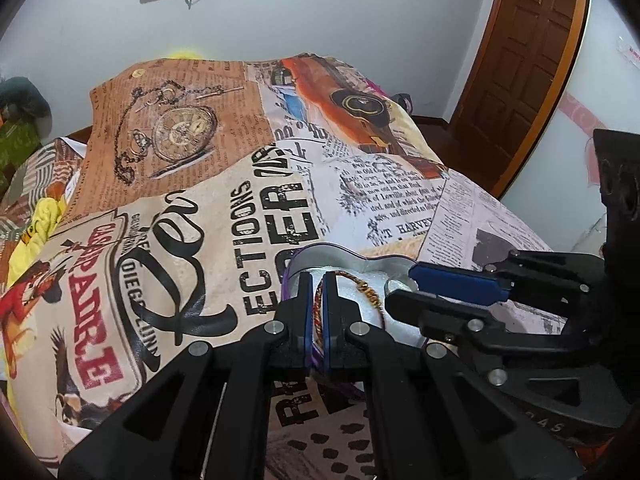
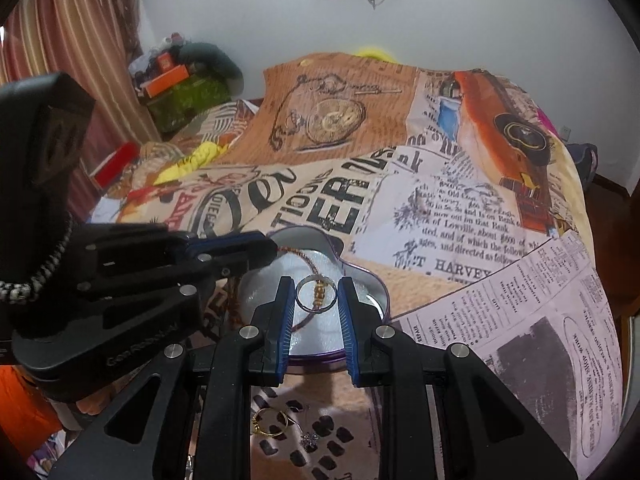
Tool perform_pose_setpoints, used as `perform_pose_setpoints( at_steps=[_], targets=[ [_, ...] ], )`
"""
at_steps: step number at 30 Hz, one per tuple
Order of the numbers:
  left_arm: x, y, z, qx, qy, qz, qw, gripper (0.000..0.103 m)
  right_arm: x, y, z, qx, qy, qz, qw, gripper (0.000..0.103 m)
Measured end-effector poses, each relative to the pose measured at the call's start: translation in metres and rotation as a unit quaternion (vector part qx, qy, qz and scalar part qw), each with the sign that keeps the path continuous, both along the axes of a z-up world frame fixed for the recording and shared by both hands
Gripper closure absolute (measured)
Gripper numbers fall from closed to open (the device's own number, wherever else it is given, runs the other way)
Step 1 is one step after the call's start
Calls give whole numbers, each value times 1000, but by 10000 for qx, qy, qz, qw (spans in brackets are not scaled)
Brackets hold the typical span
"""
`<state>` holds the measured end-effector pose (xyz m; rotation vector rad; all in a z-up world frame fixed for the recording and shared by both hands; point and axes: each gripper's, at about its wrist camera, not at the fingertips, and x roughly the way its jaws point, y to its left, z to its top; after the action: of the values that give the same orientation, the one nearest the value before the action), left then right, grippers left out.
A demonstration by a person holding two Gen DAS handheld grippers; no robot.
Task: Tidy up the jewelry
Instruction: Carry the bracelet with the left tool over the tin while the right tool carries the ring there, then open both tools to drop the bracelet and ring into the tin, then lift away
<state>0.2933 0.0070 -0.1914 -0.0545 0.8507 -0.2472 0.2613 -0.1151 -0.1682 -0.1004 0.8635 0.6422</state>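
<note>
A heart-shaped tin (image 2: pixel 362 276) with a purple rim and white lining lies on the printed bedspread under both grippers. My left gripper (image 1: pixel 318 282) is shut on a braided red and gold bracelet (image 1: pixel 352 276). The cord trails over the tin's lining (image 1: pixel 344 264). In the right wrist view the left gripper (image 2: pixel 269 250) comes in from the left and the bracelet (image 2: pixel 308 259) hangs from its tips. My right gripper (image 2: pixel 316 294) is shut on a silver ring (image 2: pixel 299 297), held upright between the blue pads just above the tin. The right gripper (image 1: pixel 414 290) shows at the right in the left wrist view.
Gold hoop earrings (image 2: pixel 272 426) and a small flower stud (image 2: pixel 310 440) lie on the bedspread near the right gripper's base. Boxes and clutter (image 2: pixel 176 88) pile up at the far left by a curtain. A wooden door (image 1: pixel 520 60) stands at the far right.
</note>
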Motion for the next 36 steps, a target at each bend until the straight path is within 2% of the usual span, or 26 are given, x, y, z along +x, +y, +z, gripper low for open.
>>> perform_pose_setpoints(
  at_steps=[14,16,21,25,32,36],
  targets=[
    [-13,11,9,38,-81,101,9999,101,3,4,-8,-261,157,-7,9995,83],
    [-15,12,9,49,-63,121,9999,99,3,3,-7,-256,193,-21,9995,83],
    [-22,16,10,61,-9,190,9998,85,0,3,-4,-311,246,-38,9992,82],
    [-31,18,16,85,-43,207,9997,84,-8,1,5,-328,124,-62,9994,75],
    [-48,15,30,123,-119,195,9997,78,-25,-7,24,-301,-75,-167,9994,74],
    [-60,12,38,138,-169,171,9996,78,-36,-11,33,-275,-146,-223,9993,74]
  ],
)
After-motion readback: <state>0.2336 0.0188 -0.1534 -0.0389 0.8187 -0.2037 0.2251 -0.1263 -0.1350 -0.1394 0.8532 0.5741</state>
